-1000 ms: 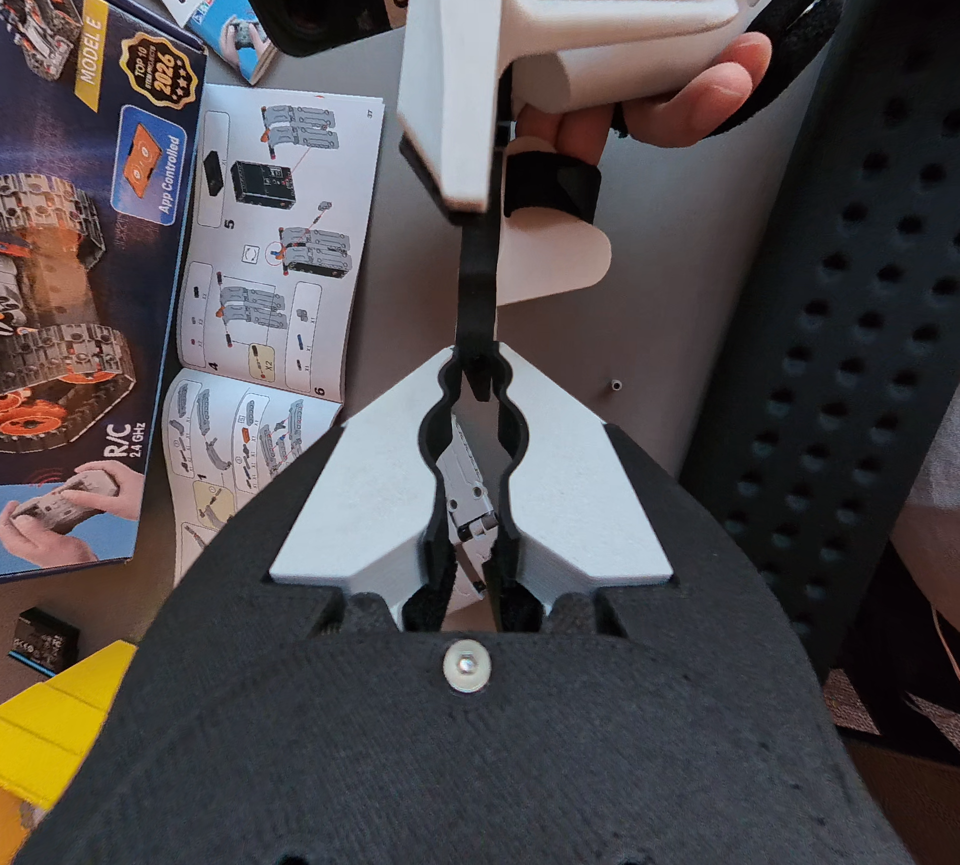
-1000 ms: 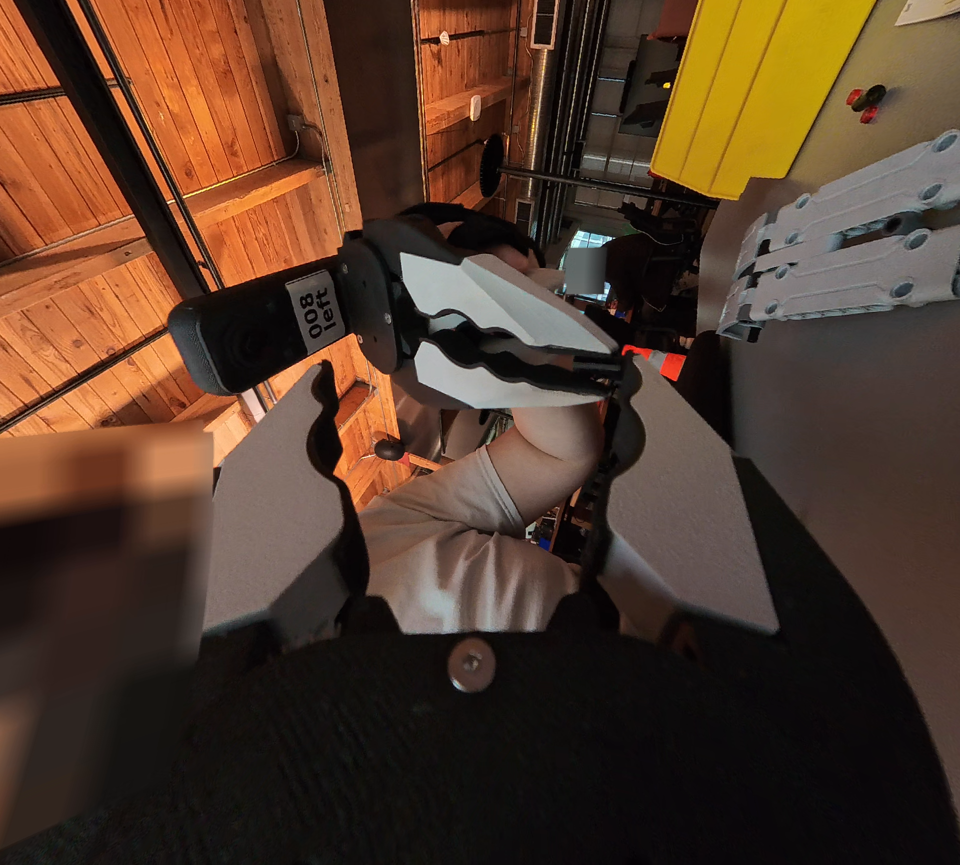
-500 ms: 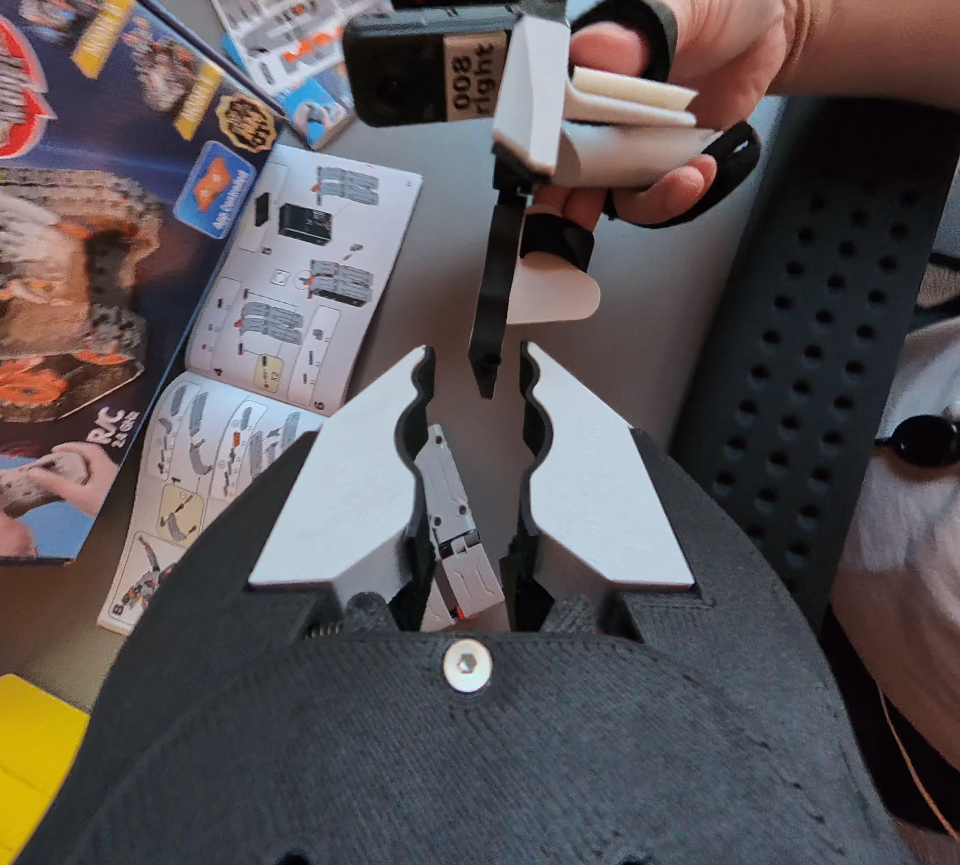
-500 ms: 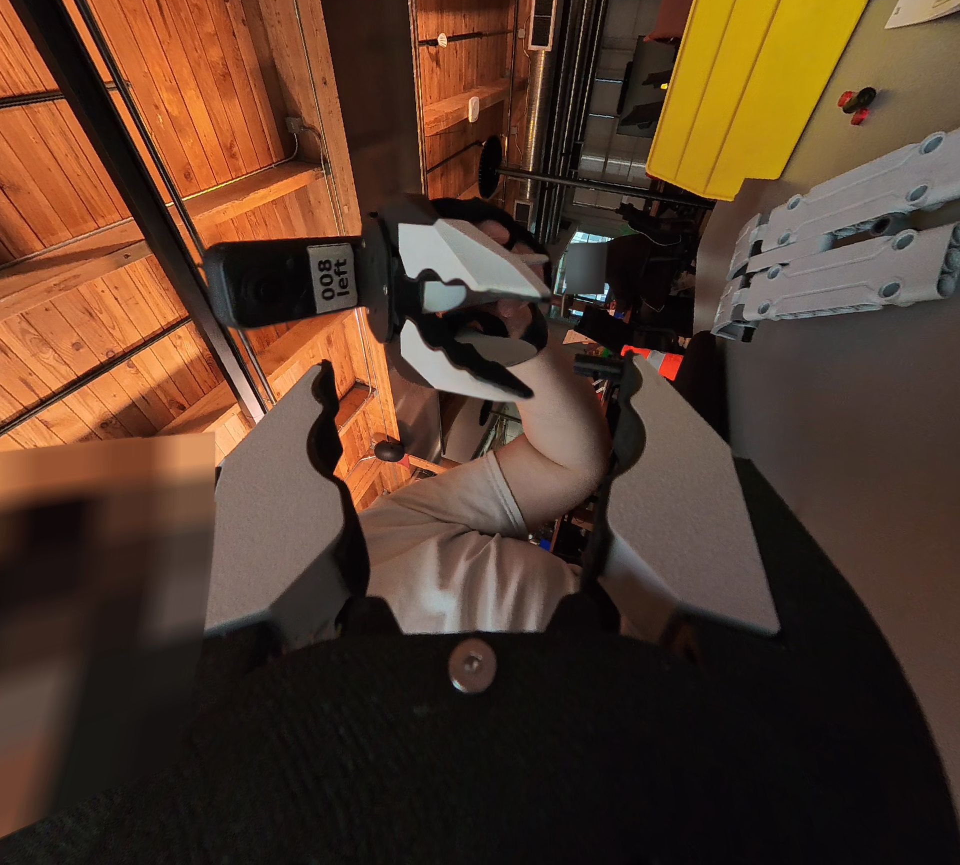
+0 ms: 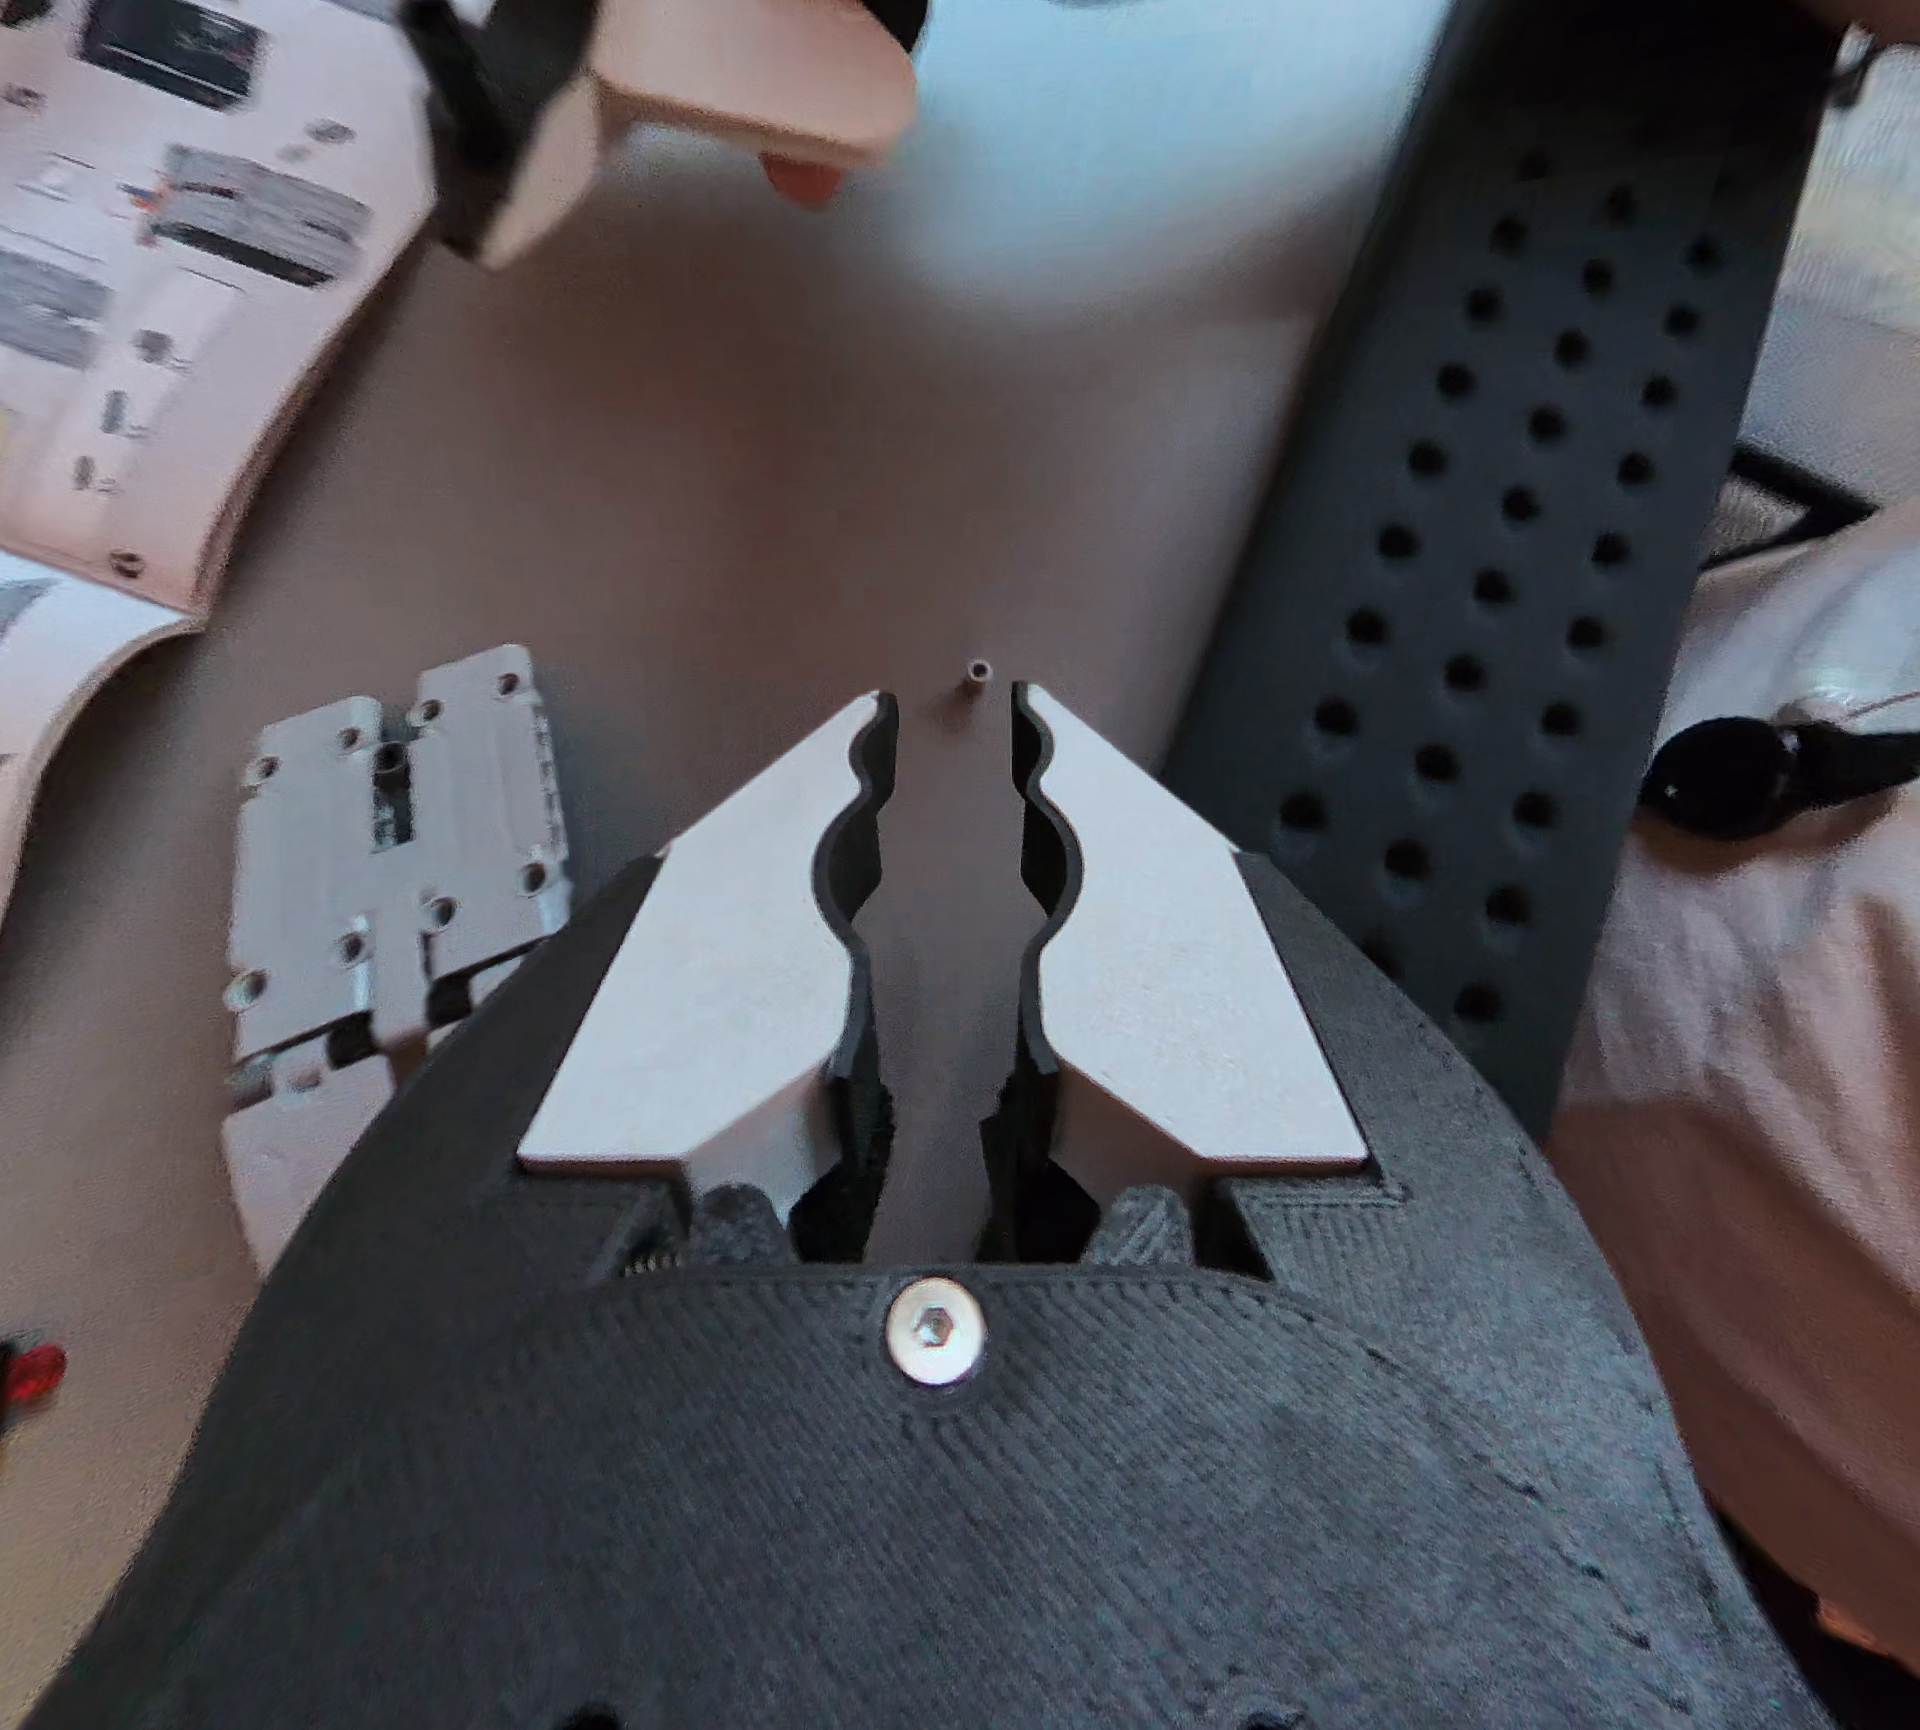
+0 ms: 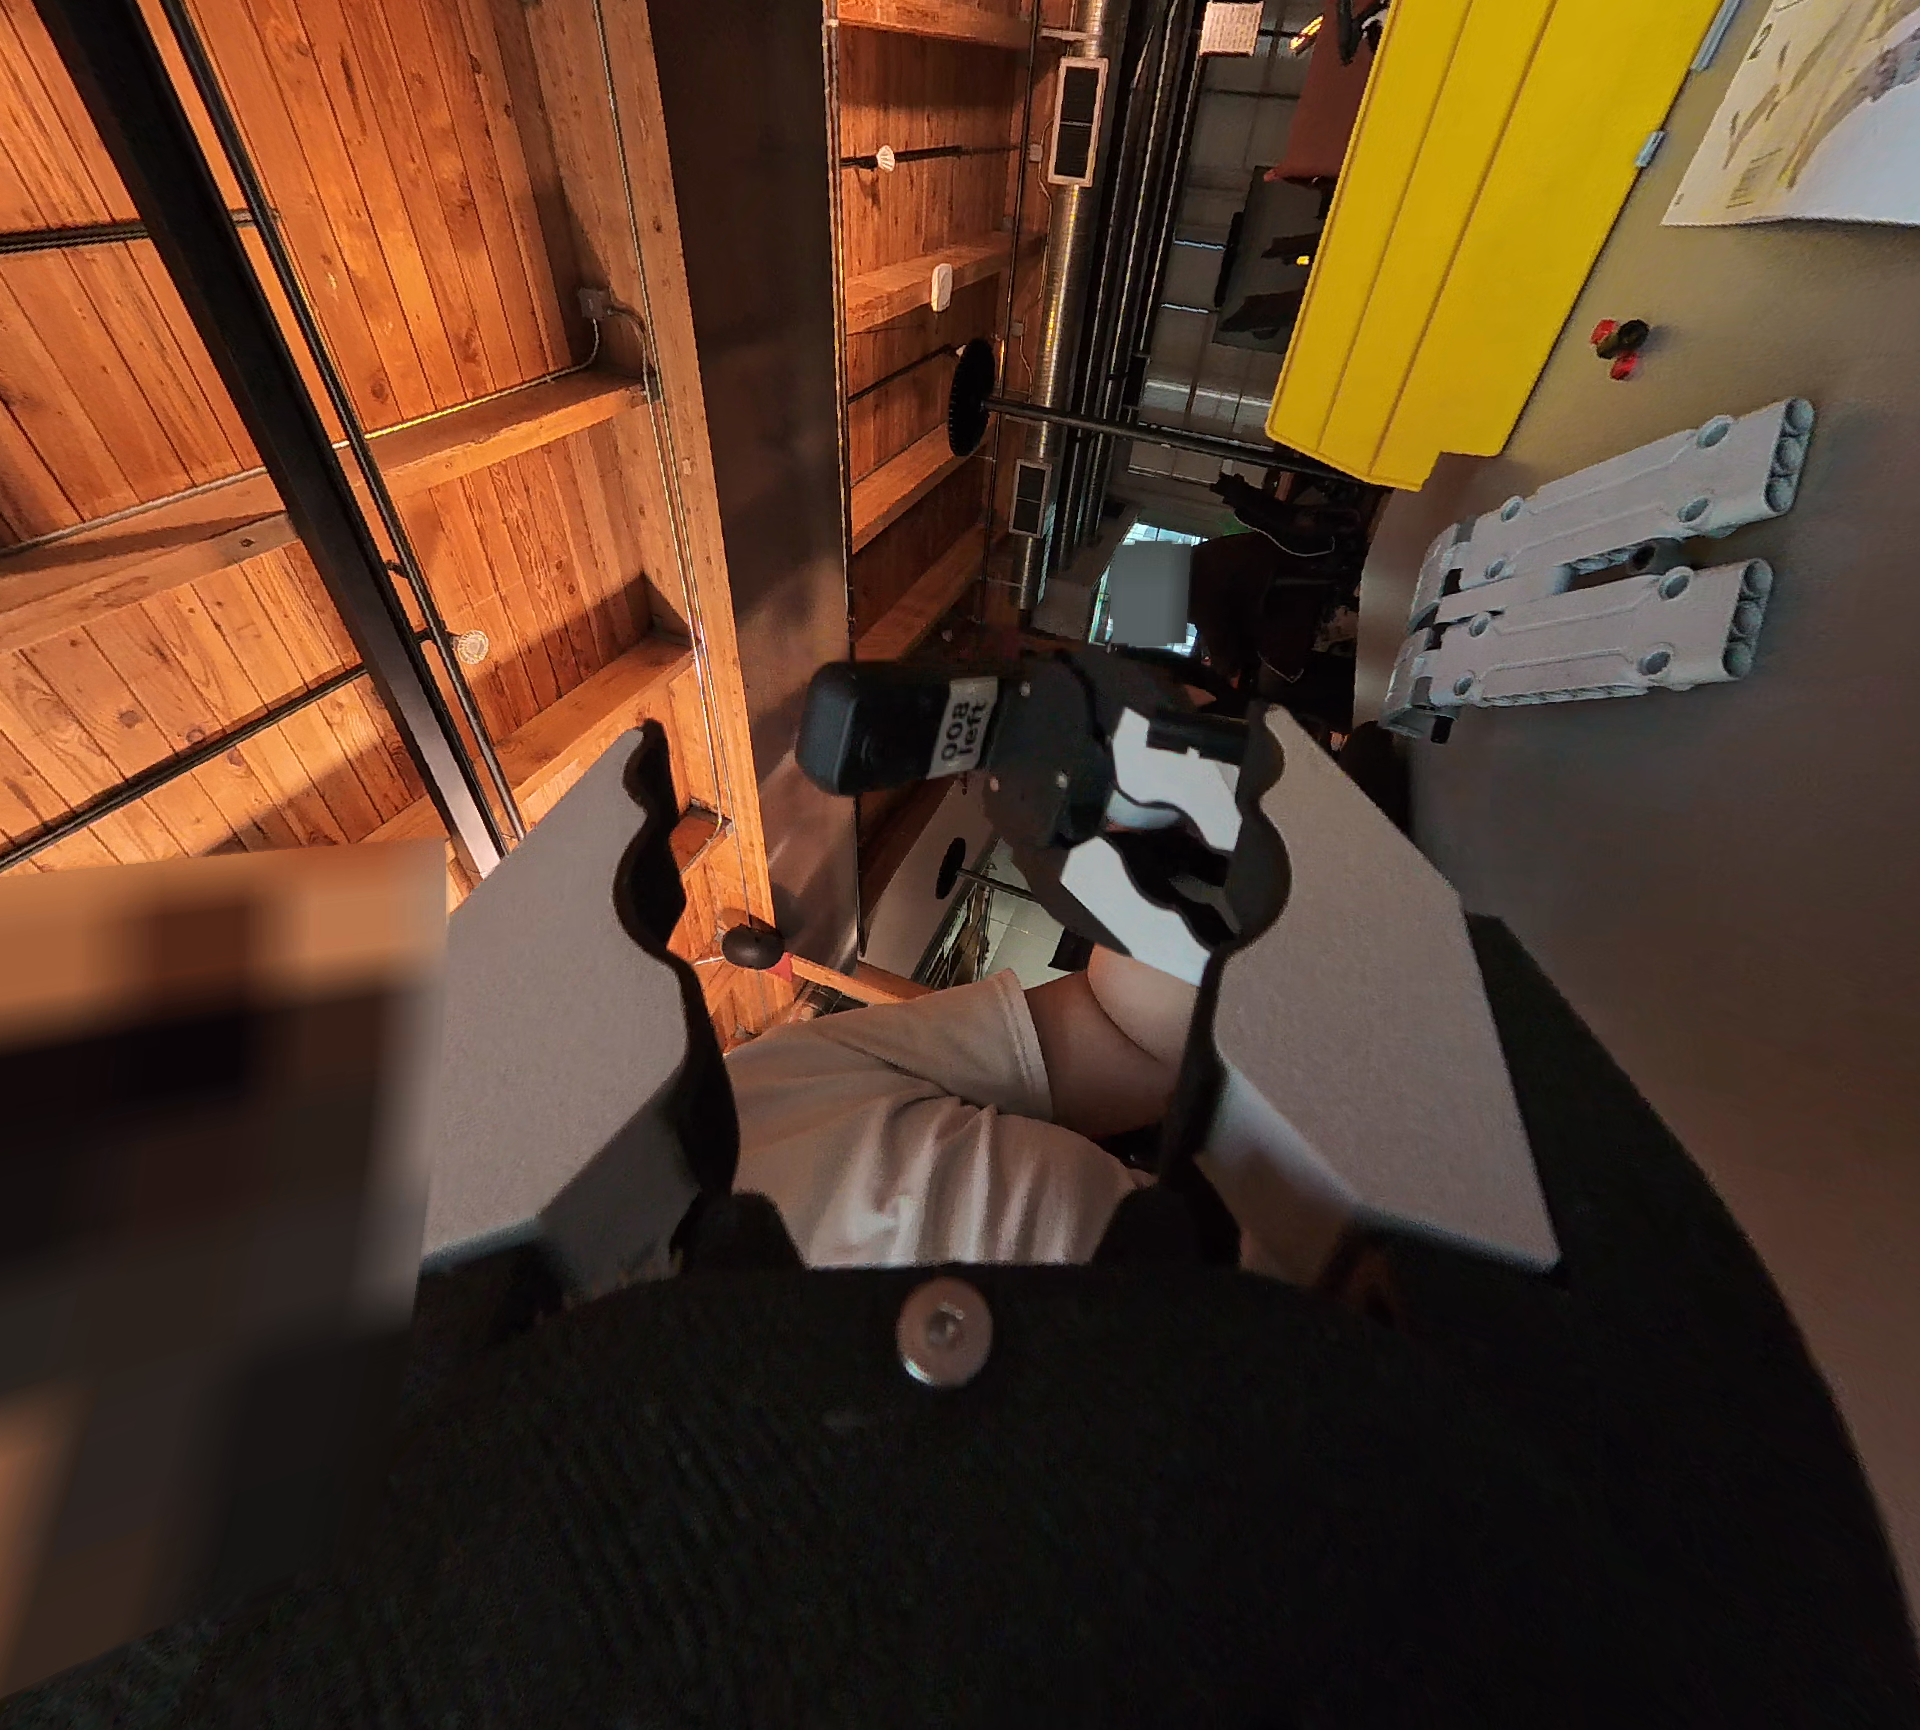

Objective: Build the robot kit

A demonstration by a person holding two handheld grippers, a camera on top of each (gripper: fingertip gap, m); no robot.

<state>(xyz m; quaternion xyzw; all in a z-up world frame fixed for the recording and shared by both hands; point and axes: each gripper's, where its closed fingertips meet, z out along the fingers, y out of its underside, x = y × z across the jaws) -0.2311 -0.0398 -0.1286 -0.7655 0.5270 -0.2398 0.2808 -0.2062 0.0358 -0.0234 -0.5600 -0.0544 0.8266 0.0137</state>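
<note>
My left gripper [image 5: 951, 714] is open and empty, low over the grey table. A tiny grey bush [image 5: 979, 670] lies just ahead of its tips. A grey brick assembly [image 5: 395, 859] with pin holes lies flat on the table just left of it, apart from the fingers. The assembly also shows in the right wrist view [image 6: 1590, 589]. My right gripper [image 6: 951, 735] is wide open with nothing between its fingers, and it is tilted toward the ceiling. It shows blurred, held by a hand, at the top of the left wrist view [image 5: 644, 142]. The left gripper [image 6: 1164, 839] appears ahead of it.
An open instruction booklet [image 5: 156, 174] lies at the left. A black perforated panel [image 5: 1507, 537] runs along the right, with a person's pale clothing beyond it. A yellow bin [image 6: 1507, 122] stands on the table. Small red and black pieces [image 6: 1616, 345] lie near the assembly.
My left gripper opened and let go of the grey assembly, which now lies on the table to its left. The left gripper dropped lower. The right gripper drew away from its tips.
</note>
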